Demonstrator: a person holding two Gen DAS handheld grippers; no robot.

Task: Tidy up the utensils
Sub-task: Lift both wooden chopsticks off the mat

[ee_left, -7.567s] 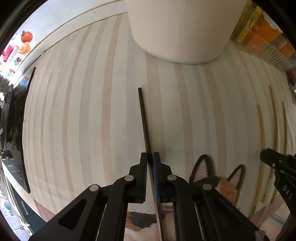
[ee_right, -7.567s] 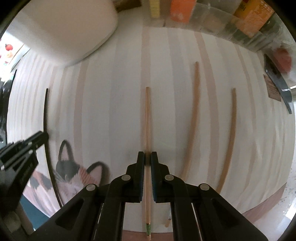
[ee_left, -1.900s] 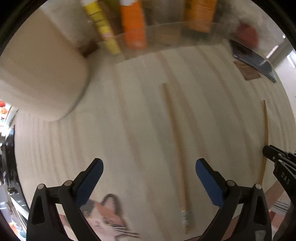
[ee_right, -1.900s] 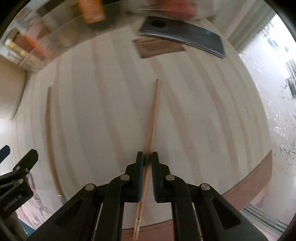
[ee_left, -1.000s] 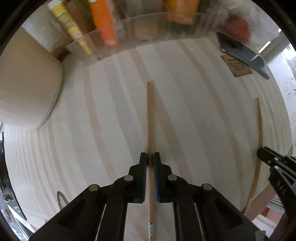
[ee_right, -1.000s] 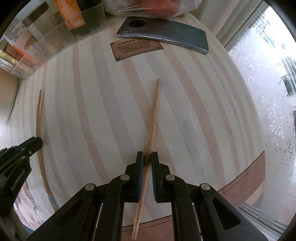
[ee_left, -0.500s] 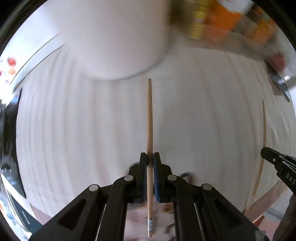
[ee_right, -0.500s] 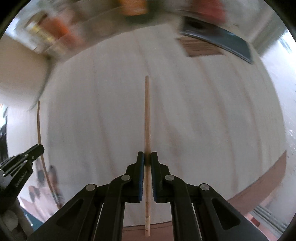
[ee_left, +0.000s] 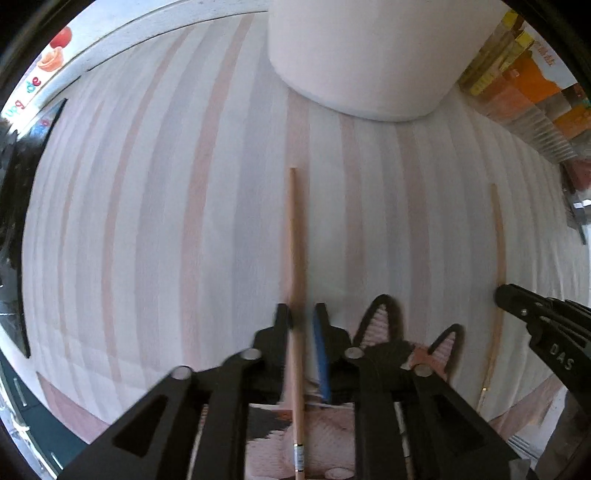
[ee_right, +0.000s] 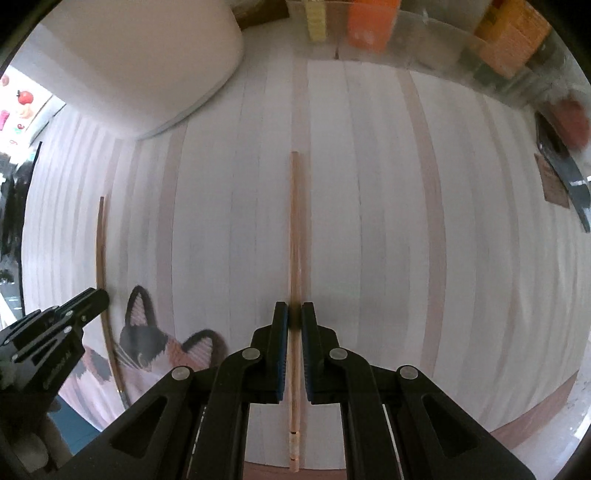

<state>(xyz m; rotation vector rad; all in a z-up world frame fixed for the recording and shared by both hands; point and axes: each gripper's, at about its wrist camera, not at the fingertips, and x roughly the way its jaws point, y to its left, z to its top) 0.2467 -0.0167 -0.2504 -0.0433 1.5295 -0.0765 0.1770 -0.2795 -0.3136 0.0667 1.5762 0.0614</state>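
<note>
My left gripper (ee_left: 301, 319) has its jaws slightly apart around a light wooden chopstick (ee_left: 295, 258) that lies on the striped cloth, its rear end over a cat-print mat (ee_left: 384, 332). My right gripper (ee_right: 294, 314) is shut on a second wooden chopstick (ee_right: 294, 229) and holds it pointing away over the cloth. The left chopstick also shows in the right wrist view (ee_right: 101, 258), beside the left gripper (ee_right: 88, 299). The right chopstick shows in the left wrist view (ee_left: 498, 251), with the right gripper (ee_left: 511, 295) on it.
A large white round container (ee_left: 369, 55) stands at the back, also in the right wrist view (ee_right: 140, 55). A clear bin of orange and yellow packets (ee_right: 443, 33) lines the far edge. A dark phone (ee_right: 561, 173) lies at the right. The cat mat (ee_right: 147, 354) lies near the front edge.
Both grippers swung left with their chopsticks, back toward the cat mat and white container. The left jaws have parted slightly around their chopstick, which now rests on the cloth. The right stays clamped.
</note>
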